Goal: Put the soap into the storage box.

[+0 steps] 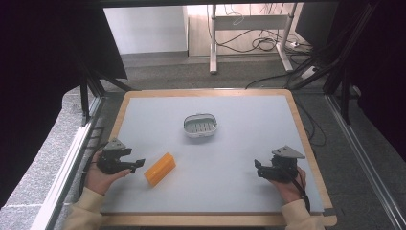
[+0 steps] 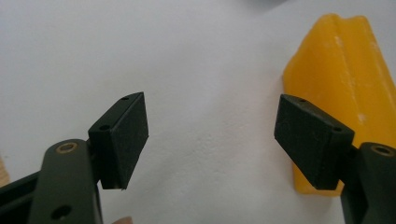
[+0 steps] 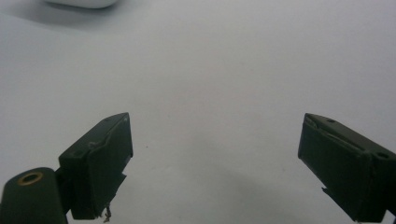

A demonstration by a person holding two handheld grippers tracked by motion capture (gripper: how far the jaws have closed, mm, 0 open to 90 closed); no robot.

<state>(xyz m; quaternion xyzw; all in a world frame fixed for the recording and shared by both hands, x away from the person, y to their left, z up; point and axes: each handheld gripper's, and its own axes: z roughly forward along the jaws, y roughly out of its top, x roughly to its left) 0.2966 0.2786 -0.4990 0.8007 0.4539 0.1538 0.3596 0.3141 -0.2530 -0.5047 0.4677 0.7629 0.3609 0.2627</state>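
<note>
While the left gripper (image 1: 139,163) rests low near the tabletop's (image 1: 239,143) left edge with its jaws spread wide and nothing between them, the yellow block (image 1: 160,168) lies flat on the grey surface just beside its tips, not touching them as far as the high view shows. In the left gripper view the same yellow block (image 2: 343,93) sits beyond and partly behind the right-hand jaw, off to one side of the gap rather than inside it, and bare tabletop (image 2: 187,70) shows between the two black pads. The right gripper (image 1: 259,168) is held near the right side of the tabletop, well apart from the block, with its jaws pointing toward the middle; in the right gripper view its jaws also stand wide apart over bare grey surface, holding nothing. A small white slotted dish (image 1: 200,125) stands farther back near the tabletop's centre, apart from the block and from both grippers; its blurred white edge (image 3: 81,3) appears at the top of the right gripper view.
</note>
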